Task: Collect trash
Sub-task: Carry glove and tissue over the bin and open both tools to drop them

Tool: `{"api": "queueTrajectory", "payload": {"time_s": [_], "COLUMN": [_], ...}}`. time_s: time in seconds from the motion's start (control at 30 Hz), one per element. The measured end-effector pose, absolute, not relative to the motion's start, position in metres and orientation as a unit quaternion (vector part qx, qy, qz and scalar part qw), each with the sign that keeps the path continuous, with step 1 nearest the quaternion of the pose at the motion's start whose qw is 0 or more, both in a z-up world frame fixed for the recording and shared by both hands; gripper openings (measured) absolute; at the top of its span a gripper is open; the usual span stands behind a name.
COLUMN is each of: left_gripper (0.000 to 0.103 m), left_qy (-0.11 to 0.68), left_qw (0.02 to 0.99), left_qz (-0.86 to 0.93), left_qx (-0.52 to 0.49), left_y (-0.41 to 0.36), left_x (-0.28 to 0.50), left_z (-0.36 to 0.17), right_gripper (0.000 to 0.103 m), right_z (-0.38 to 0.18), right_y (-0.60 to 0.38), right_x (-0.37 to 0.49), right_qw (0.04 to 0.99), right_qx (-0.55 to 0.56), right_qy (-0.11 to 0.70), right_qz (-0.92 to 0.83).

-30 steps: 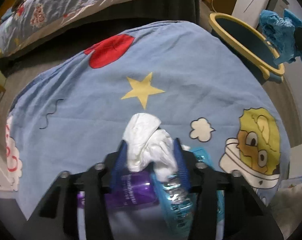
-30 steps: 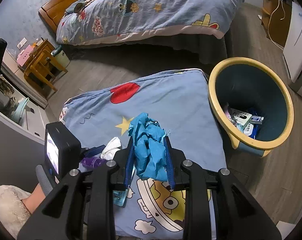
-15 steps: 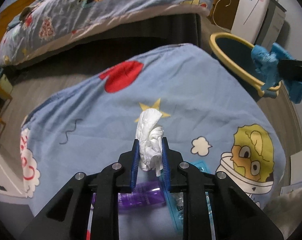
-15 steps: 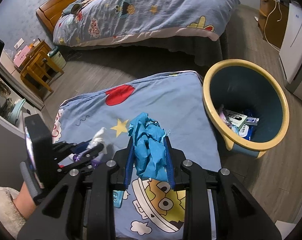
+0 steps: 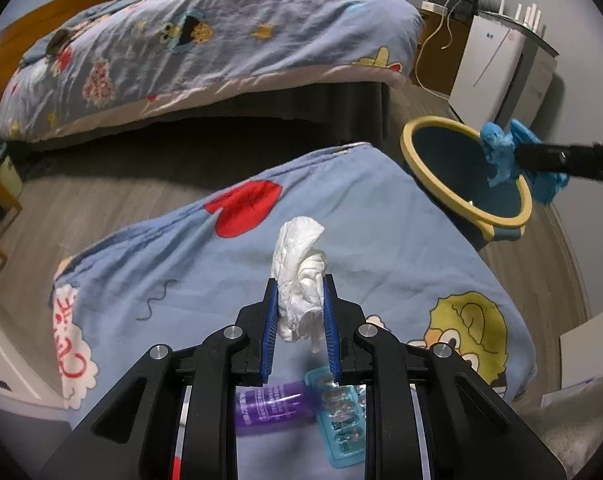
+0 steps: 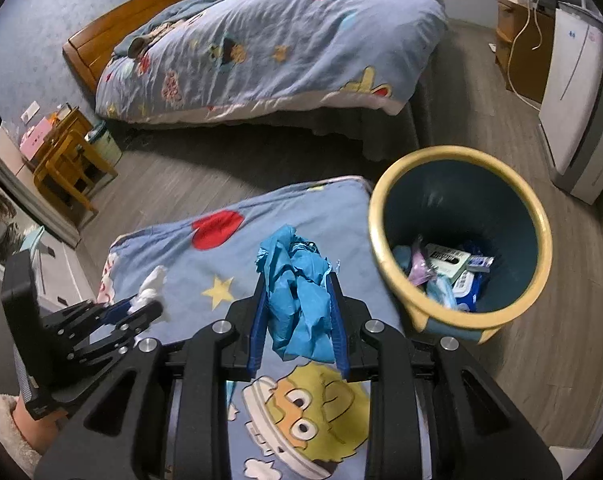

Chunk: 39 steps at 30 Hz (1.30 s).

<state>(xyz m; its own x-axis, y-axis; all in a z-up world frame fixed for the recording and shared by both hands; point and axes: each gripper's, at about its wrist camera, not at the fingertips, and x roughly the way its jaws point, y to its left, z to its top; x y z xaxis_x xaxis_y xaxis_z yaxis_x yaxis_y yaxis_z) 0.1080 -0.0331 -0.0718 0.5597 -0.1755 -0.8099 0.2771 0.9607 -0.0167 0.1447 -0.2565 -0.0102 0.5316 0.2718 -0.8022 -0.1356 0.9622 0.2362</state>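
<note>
My left gripper (image 5: 299, 286) is shut on a crumpled white tissue (image 5: 299, 256) and holds it above the blue cartoon blanket (image 5: 181, 264). My right gripper (image 6: 297, 280) is shut on a crumpled blue glove (image 6: 295, 288), held above the blanket just left of the yellow-rimmed bin (image 6: 385, 208). The bin holds several pieces of trash (image 6: 449, 268). In the left wrist view the right gripper (image 5: 505, 156) with the blue glove (image 5: 497, 150) hangs at the bin's rim (image 5: 429, 180). A purple tube (image 5: 273, 404) and a teal blister pack (image 5: 341, 412) lie on the blanket under my left gripper.
A bed with a cartoon duvet (image 6: 269, 44) stands behind. A white appliance (image 6: 573, 96) and a wooden cabinet (image 6: 521, 48) are at the right. Wooden stools (image 6: 69, 156) stand at the left. Grey wood floor (image 6: 501, 152) surrounds the bin.
My left gripper closed on the white tissue and lifted it off the blanket. My right gripper carried the blue glove nearer to the bin.
</note>
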Motion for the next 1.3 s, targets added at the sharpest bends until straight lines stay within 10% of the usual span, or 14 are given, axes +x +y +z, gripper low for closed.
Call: {"api": "queueTrajectory", "payload": {"time_s": [1.3], "left_gripper": [0.022], "left_qy": [0.448], "left_qw": [0.838], "left_qz": [-0.275], "left_qx": [0.148], "left_y": [-0.247], "left_x": [0.197], "left_z": [-0.073], "right_gripper": [0.027], "right_z": [-0.086], "right_y": [-0.448], "right_x": [0.206], "right_qw": [0.841], "right_qx": [0.187], "right_qy": [0.502], "right_qz": [-0.073]}}
